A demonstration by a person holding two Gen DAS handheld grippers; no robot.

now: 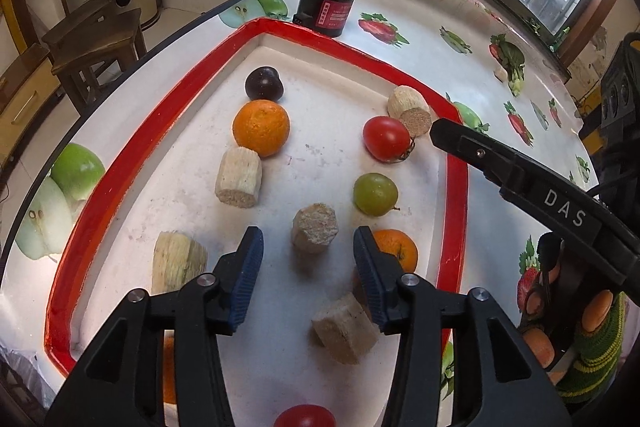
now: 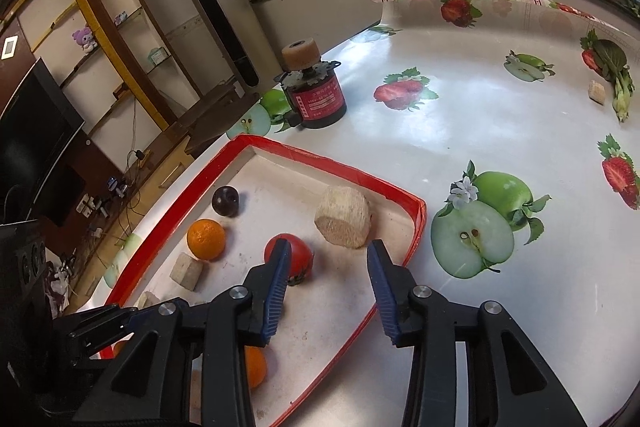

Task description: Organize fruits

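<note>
Both claws, left claw (image 1: 308, 251) and right claw (image 2: 328, 267), released, empty, above red-rimmed tray (image 1: 120, 163)

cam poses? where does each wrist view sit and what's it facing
Left wrist: on the left hand-held gripper, open, looking down into the red-rimmed tray over a tan cut chunk; the right hand-held gripper's finger and a gloved hand show at right.
Right wrist: on the right hand-held gripper, open, above the tray's far corner.
Shared: tray, dark plum, motor.
</note>
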